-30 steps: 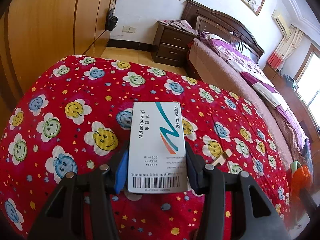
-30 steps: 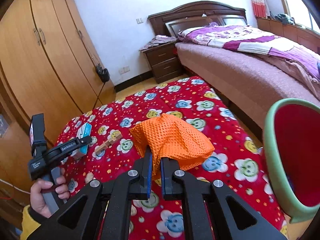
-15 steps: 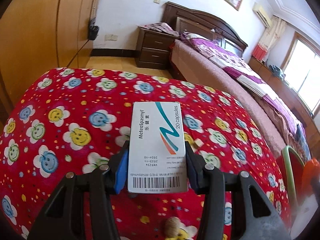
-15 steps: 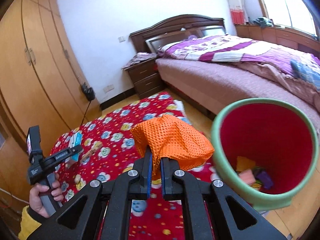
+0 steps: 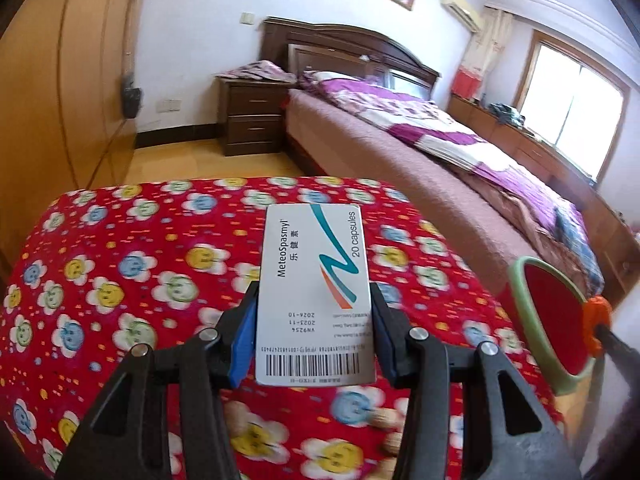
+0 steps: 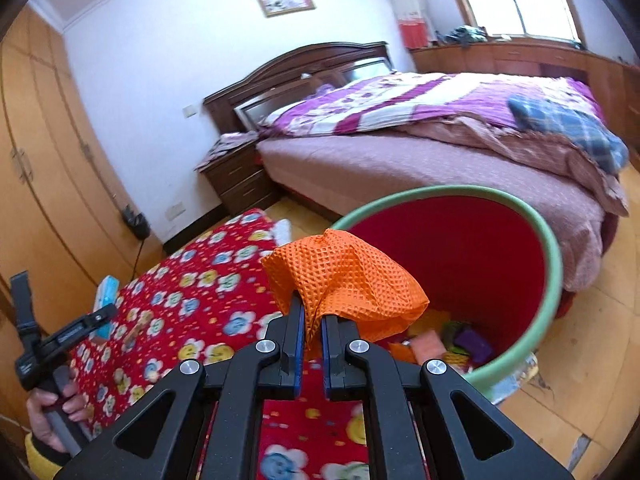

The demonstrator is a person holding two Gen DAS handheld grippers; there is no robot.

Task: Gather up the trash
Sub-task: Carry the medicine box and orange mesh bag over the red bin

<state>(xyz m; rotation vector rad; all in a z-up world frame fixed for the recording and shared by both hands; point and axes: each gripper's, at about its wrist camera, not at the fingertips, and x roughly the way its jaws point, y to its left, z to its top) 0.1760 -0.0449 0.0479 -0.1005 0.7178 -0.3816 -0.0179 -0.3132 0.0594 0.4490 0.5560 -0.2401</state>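
Observation:
My left gripper [image 5: 314,312] is shut on a white capsule box [image 5: 314,296], held above the red smiley-flower tablecloth [image 5: 120,280]. My right gripper [image 6: 311,316] is shut on a crumpled orange waffle cloth [image 6: 344,280], which hangs at the near rim of the green bin [image 6: 554,264] with a red inside. Several colourful scraps [image 6: 452,342] lie at the bin's bottom. In the left wrist view the bin [image 5: 528,320] stands at the right, past the table's edge, with the orange cloth [image 5: 596,324] beside it. The right wrist view shows the left gripper [image 6: 102,314] with the box [image 6: 106,304] at far left.
A small wooden piece [image 6: 134,330] lies on the tablecloth. A large bed [image 6: 440,148] with a purple quilt runs behind the bin, a dark nightstand [image 6: 240,178] at its head. Wooden wardrobes [image 6: 48,184] line the left wall. A person's hand [image 6: 52,412] holds the left gripper's handle.
Both grippers have swung to the right with their loads. The bin has come from the right edge to right behind the orange cloth, and has entered the left wrist view.

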